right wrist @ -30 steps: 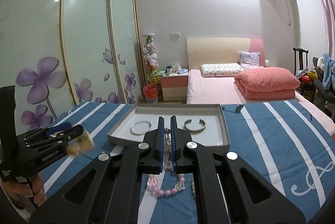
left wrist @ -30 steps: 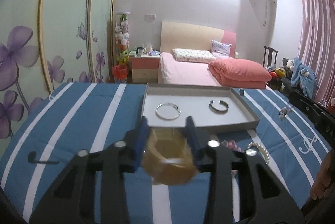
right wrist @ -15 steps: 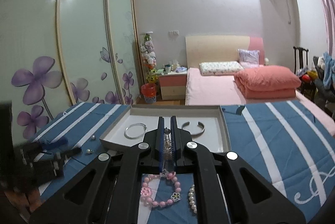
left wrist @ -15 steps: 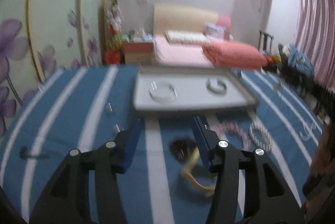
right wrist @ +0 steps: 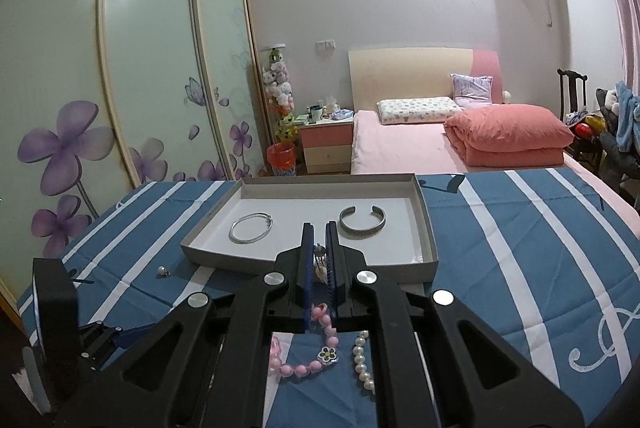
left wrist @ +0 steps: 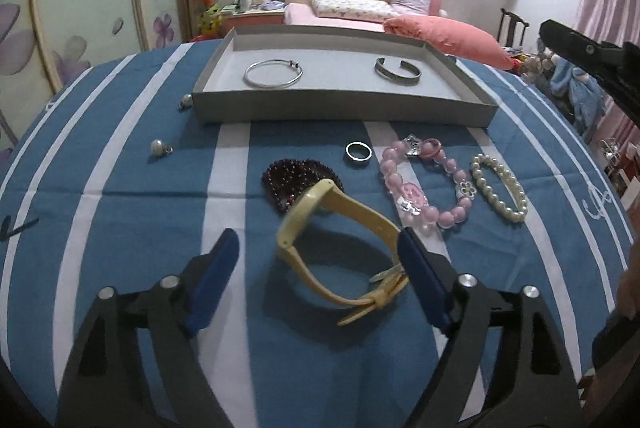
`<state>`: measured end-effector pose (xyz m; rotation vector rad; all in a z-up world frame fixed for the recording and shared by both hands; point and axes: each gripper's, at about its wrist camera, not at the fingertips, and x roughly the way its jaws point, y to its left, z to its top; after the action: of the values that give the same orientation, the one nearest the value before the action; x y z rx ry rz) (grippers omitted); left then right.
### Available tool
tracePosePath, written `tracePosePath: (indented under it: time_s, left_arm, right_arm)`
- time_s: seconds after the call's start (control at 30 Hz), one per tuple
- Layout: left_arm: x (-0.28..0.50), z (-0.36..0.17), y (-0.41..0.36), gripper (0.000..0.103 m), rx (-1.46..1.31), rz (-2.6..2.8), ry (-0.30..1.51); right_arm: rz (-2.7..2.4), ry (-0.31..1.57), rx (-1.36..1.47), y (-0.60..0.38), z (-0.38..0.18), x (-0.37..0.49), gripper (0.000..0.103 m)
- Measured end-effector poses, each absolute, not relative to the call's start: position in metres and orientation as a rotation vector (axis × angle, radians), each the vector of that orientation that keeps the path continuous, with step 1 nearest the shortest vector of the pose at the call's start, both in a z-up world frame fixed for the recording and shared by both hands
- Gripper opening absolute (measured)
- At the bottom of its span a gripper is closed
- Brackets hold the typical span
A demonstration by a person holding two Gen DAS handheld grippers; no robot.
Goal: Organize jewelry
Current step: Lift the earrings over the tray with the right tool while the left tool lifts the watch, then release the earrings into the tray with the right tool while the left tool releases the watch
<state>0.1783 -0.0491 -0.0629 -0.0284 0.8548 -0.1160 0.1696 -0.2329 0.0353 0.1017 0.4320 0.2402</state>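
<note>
My left gripper is open just above the striped cloth, its jaws on either side of a yellow watch lying on the cloth. Beyond it lie a dark red bead bracelet, a silver ring, a pink bead bracelet and a pearl bracelet. The grey tray holds a silver bangle and a silver cuff. My right gripper is shut on a small dangling earring, above the tray's near wall.
Two pearl earrings lie on the cloth left of the tray. The blue and white striped table cloth ends at a bed and a nightstand. Wardrobe doors stand on the left.
My left gripper dropped low, opened and let go of the yellow watch, which now lies on the cloth. My right gripper stays shut on the earring, nearly still.
</note>
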Motion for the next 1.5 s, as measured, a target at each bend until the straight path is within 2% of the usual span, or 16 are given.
tracePosePath:
  time_s: [0.13,0.3,0.37,0.43,0.47,0.5,0.57,0.73,1.0,1.5]
  left_arm:
    - [0.187,-0.065,-0.054,0.086,-0.055,-0.061,0.878]
    - [0.195,-0.067,-0.06,0.086,-0.041,-0.003,0.887]
    - [0.194,-0.067,-0.059,0.075,-0.05,-0.015,0.876]
    - [0.193,-0.067,-0.056,0.05,-0.07,-0.037,0.885]
    - [0.192,-0.069,-0.052,0.044,-0.083,-0.043,0.894]
    - [0.191,-0.071,-0.047,0.028,-0.095,-0.051,0.905]
    - [0.188,-0.072,-0.038,0.019,-0.11,-0.063,0.902]
    - [0.178,-0.072,-0.026,0.014,-0.085,-0.13,0.898]
    - [0.173,-0.063,-0.018,0.013,-0.04,-0.216,0.857]
    - [0.18,0.034,-0.005,0.014,-0.07,-0.164,0.519]
  right_arm:
    - [0.249,0.441,0.099,-0.232,0.033,0.169,0.007]
    - [0.248,0.447,0.099,-0.233,0.031,0.169,0.007]
    - [0.248,0.449,0.1,-0.234,0.031,0.168,0.007]
    - [0.247,0.451,0.099,-0.234,0.031,0.168,0.007]
    - [0.248,0.452,0.098,-0.234,0.031,0.168,0.007]
    - [0.248,0.452,0.098,-0.234,0.031,0.168,0.007]
    - [0.25,0.452,0.1,-0.235,0.031,0.168,0.007]
    - [0.259,0.459,0.102,-0.232,0.028,0.17,0.007]
    - [0.261,0.458,0.1,-0.232,0.027,0.169,0.007]
    - [0.254,0.338,0.093,-0.236,0.061,0.163,0.007]
